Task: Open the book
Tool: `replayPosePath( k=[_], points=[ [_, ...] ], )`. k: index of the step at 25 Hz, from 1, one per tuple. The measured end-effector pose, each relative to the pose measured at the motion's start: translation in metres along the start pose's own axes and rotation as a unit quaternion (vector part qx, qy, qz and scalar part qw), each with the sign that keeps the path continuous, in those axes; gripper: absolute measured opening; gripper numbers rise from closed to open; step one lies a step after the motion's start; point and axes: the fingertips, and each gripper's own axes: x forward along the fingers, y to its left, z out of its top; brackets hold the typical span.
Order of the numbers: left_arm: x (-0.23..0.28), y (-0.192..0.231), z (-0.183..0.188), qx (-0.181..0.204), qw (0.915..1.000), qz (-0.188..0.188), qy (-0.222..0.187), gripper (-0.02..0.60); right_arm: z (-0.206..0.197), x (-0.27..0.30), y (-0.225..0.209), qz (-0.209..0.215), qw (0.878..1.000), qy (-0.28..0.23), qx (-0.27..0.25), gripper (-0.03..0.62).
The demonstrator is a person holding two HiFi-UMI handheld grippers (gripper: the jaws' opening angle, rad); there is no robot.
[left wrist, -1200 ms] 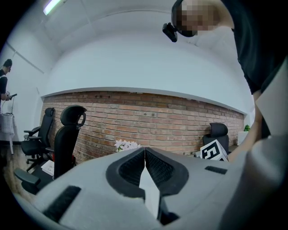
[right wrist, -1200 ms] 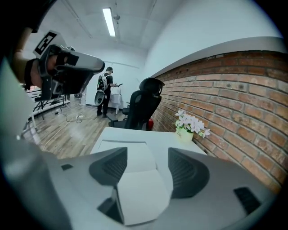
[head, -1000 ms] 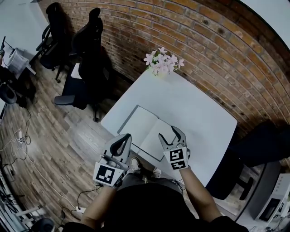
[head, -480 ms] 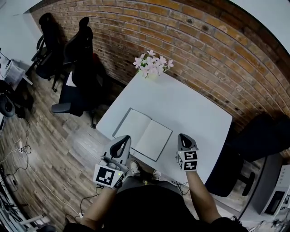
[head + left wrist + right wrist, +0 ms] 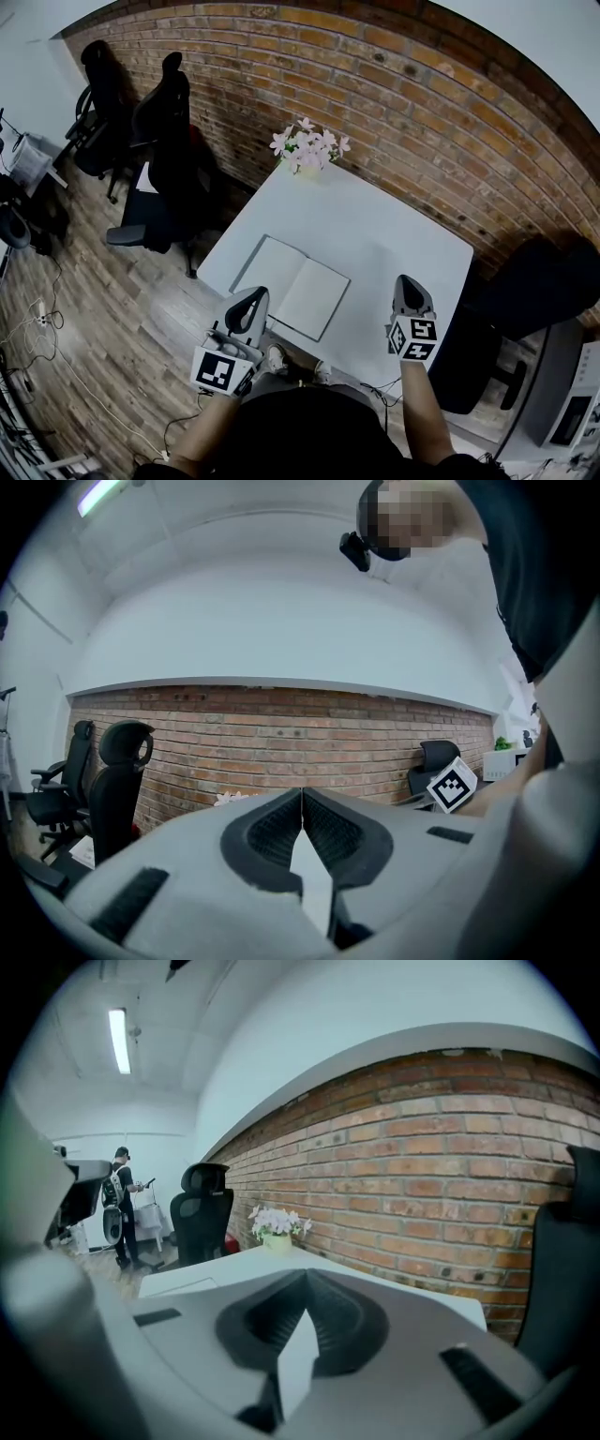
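The right tool point(image 5: 410, 284) is clenched on nothing, above the near right edge of the white surface point(image 5: 394, 234). The left tool point(image 5: 253, 298), also clenched and empty, hangs off the near left edge. Between them, closer to the left one, the book point(image 5: 291, 284) lies open. Flowers point(image 5: 307, 148) stand at the far corner.

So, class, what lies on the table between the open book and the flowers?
Nothing: in the head view, the table between the book and the flowers is bare white surface.
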Motion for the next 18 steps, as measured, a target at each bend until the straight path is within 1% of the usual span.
replayPosePath(
  k=[2,6,10,12,16,18],
  points=[
    [-0.001,0.000,0.003,-0.001,1.0000,0.003,-0.003,0.026,0.019,-0.006,-0.004,-0.003,1.000,-0.024,-0.003,0.012],
    [-0.004,0.002,0.010,0.003,0.9999,0.006,-0.008,0.026,0.056,-0.021,0.000,0.006,0.998,-0.066,-0.002,0.012],
    [-0.007,0.007,0.021,0.026,0.9992,0.005,-0.029,0.026,0.085,-0.036,0.006,0.014,0.995,-0.100,0.020,0.012],
    [-0.005,0.006,0.022,0.018,0.9996,0.004,-0.020,0.026,0.099,-0.046,0.010,0.018,0.993,-0.118,0.023,0.012],
    [0.001,0.007,0.028,0.027,0.9992,0.001,-0.030,0.026,0.128,-0.067,0.016,0.025,0.988,-0.151,0.015,0.012],
    [0.004,0.007,0.033,0.025,0.9990,0.000,-0.036,0.026,0.144,-0.078,0.015,0.024,0.985,-0.168,0.008,0.013]
  ],
)
